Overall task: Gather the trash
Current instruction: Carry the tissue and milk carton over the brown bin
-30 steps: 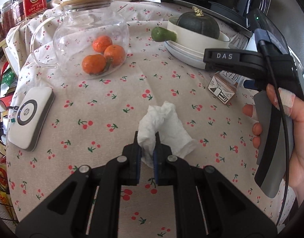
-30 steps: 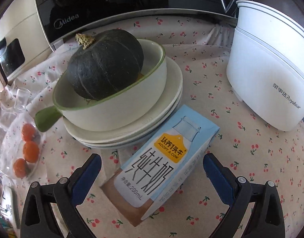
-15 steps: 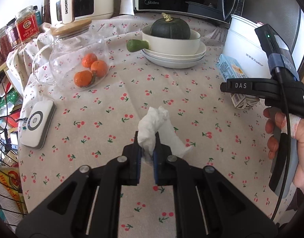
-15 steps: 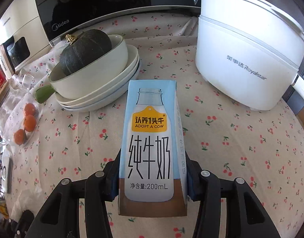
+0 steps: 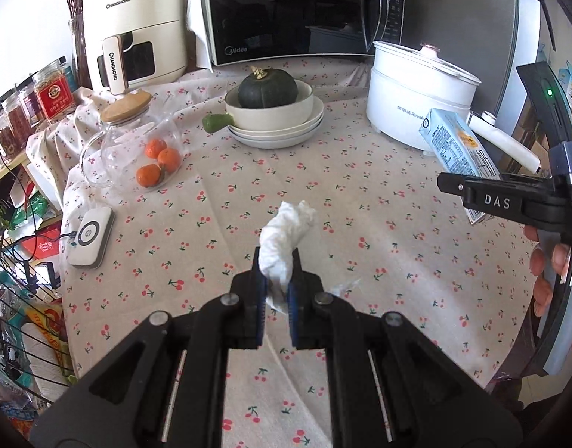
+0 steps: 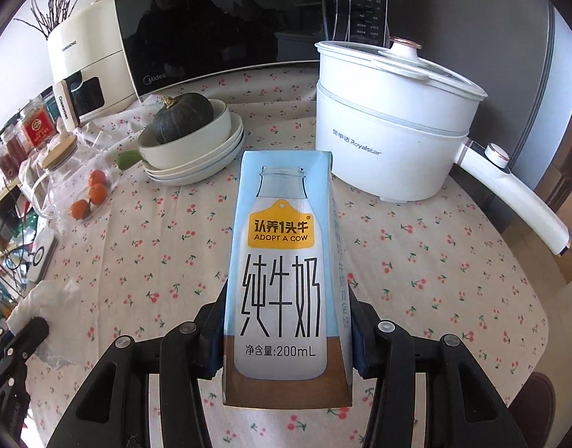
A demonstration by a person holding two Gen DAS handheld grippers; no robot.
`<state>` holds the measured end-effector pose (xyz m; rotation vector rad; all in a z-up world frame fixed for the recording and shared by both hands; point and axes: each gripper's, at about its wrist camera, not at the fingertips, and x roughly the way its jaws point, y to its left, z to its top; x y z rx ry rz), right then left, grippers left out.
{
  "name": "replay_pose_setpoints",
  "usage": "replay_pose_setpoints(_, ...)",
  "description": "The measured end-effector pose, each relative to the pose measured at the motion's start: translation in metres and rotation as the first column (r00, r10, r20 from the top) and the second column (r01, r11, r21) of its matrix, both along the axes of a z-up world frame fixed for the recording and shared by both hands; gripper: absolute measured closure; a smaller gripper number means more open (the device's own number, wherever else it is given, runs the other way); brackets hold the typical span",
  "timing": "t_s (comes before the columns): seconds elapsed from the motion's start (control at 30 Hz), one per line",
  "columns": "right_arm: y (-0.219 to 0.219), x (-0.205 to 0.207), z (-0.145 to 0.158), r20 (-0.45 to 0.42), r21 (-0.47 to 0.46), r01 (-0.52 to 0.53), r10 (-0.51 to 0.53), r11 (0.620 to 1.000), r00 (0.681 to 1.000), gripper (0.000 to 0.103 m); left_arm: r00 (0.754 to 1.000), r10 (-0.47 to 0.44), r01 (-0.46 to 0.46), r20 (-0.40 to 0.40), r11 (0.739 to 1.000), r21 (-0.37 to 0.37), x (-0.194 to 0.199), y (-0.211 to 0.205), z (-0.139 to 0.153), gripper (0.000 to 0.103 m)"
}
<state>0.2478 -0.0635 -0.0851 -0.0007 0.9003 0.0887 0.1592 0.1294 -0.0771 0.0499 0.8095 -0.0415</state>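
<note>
With the left tongs [image 5: 275, 291] pinching a crumpled white paper tissue [image 5: 286, 239] and the right tongs [image 6: 287, 330] clamped on a light-blue milk carton [image 6: 286, 280], both clear above the cherry-print desk [image 5: 360, 201], the loosely caught tissue could slip free.

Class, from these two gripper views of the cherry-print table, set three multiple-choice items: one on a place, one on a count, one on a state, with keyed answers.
1. Where does the dark green squash sit?
A. in the cream bowl on stacked plates
B. inside the glass jar
C. on the white cooker's lid

2. How many oranges are in the glass jar?
A. one
B. three
C. five

3. What is the right gripper doing?
A. hanging open
B. gripping a tissue
C. gripping the milk carton

Answers: 1 A, the squash fills the bowl; 2 B, three orange fruits show through the glass; 3 C, both pads press the carton's sides.
</note>
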Motion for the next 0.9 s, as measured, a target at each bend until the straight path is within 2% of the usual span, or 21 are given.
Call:
replay_pose_setpoints(0.37,-0.049,-0.076,0.029,0.043,-0.025,-0.039,0.040,0.999,0.998,0.051,0.998,-0.059,0.059,0.029,0.998,-0.005,-0.051,-0.043,0.023,0.092)
replay_pose_setpoints(0.9,-0.135,-0.173,0.035,0.071,-0.048,-0.013,0.016,0.999,0.997,0.051,0.980,-0.196,0.198,0.046,0.979,-0.044,-0.113,-0.116,0.028,0.092)
